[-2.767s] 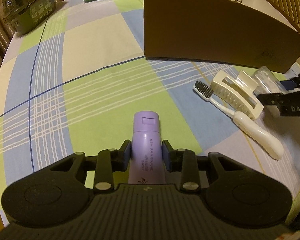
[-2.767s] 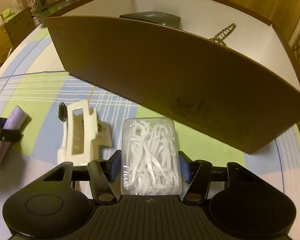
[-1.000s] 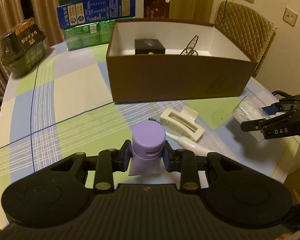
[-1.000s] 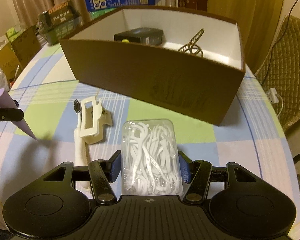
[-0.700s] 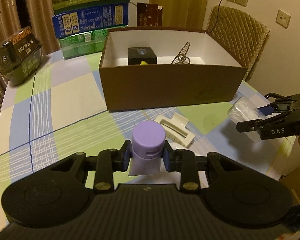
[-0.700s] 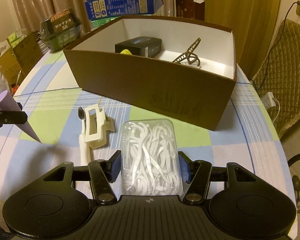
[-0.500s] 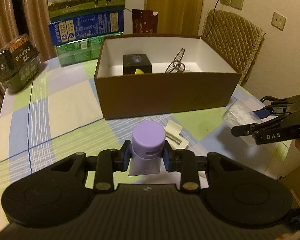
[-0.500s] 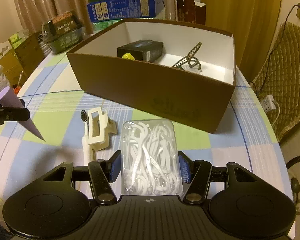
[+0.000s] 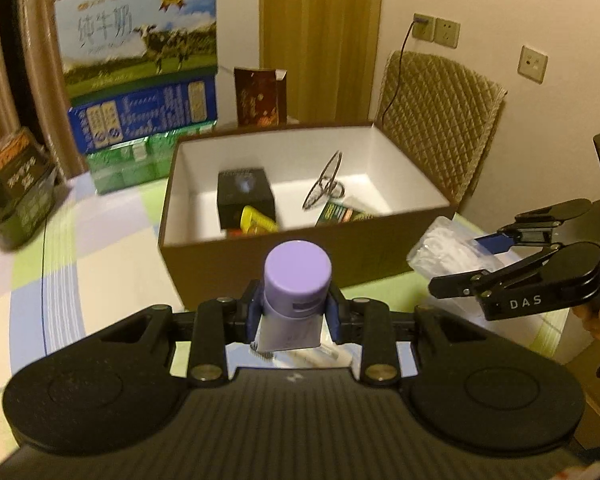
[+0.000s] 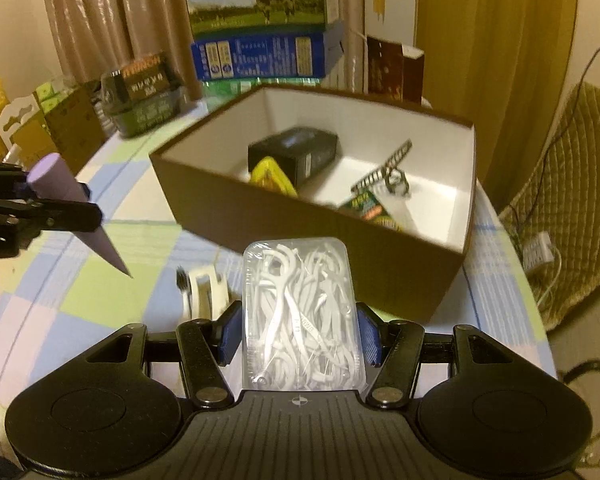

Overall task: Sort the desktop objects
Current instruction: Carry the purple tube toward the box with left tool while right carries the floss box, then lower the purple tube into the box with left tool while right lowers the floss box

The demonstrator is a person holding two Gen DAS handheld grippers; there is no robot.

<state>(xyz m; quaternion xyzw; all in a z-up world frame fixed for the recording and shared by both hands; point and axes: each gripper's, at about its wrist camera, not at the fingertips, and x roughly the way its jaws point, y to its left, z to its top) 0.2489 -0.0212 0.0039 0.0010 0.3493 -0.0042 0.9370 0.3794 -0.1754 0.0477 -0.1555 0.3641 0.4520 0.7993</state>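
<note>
A purple tube (image 9: pixel 296 280) is clamped cap-forward in the left gripper (image 9: pixel 294 312), and a floss-pick case (image 10: pixel 300 312) in the right gripper (image 10: pixel 298 340), both held clear of the desk (image 10: pixel 148 248) for dropping into the open box (image 9: pixel 188 248) at twelve o'clock.

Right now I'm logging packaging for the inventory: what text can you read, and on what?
"DAS": side of the right gripper.
"纯牛奶": milk carton.
"PURE MILK": same carton, small.
"MONCH…": dark snack pack, partly legible.
Blue carton, black box: print too blurred.
</note>
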